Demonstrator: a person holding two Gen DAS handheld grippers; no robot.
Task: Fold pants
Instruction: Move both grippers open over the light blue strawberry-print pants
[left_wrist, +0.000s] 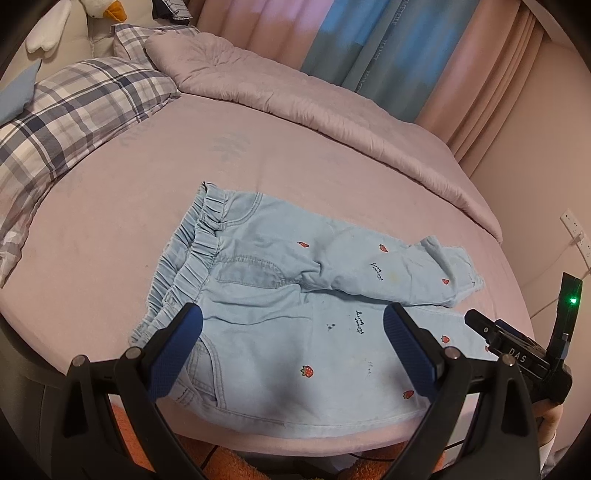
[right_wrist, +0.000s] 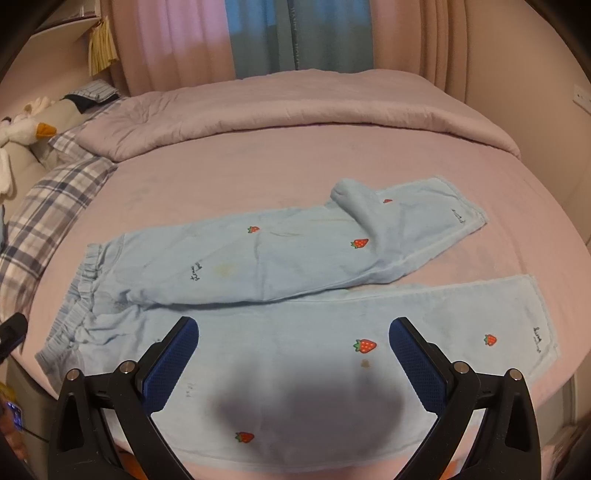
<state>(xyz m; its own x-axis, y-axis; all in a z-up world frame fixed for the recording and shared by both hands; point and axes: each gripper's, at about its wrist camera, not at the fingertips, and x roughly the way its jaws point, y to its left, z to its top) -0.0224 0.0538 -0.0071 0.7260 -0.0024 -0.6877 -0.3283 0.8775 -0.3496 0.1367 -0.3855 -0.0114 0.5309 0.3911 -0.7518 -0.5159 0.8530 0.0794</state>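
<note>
- Pants (right_wrist: 295, 332) lie spread flat on the bed (right_wrist: 221, 184), legs apart, far leg rumpled; I judge no fold made yet.
- Left gripper (left_wrist: 293, 345) and right gripper (right_wrist: 293, 354): fingers wide, empty, above near leg.

Both fisheye views look forward and down from the near edge of the pink-sheeted bed (left_wrist: 110, 229), close over the light-blue strawberry-print denim pants (left_wrist: 280, 332). The left view covers the waistband end, the right view (right_wrist: 295, 295) the legs; both share the pants' middle and the folded pink quilt (right_wrist: 295, 107).
</note>
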